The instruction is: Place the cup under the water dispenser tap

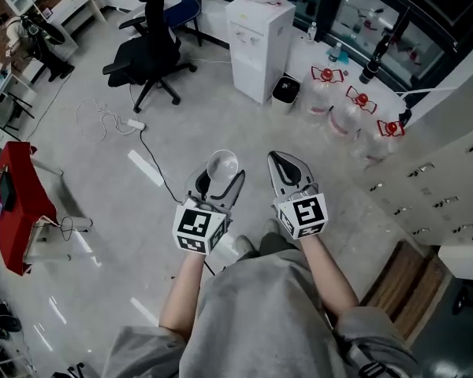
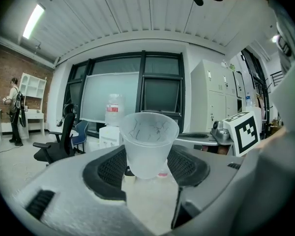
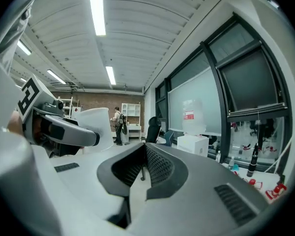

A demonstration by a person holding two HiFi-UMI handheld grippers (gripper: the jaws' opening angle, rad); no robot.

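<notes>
A clear plastic cup (image 1: 222, 164) stands upright between the jaws of my left gripper (image 1: 219, 181), which is shut on it. In the left gripper view the cup (image 2: 148, 141) fills the middle, pinched low on its sides by the left gripper (image 2: 148, 167). My right gripper (image 1: 288, 173) is beside it to the right, shut and empty; its tips (image 3: 145, 149) meet with nothing between them. The white water dispenser (image 1: 256, 46) with a bottle on top stands across the floor ahead, well away from both grippers, and shows in both gripper views (image 2: 108, 134) (image 3: 192, 142).
A black office chair (image 1: 154, 50) stands left of the dispenser, a black bin (image 1: 286, 89) and several water jugs (image 1: 348, 107) to its right. A cable and power strip (image 1: 134, 124) lie on the floor. A red cabinet (image 1: 16, 203) is far left, lockers (image 1: 433, 187) on the right.
</notes>
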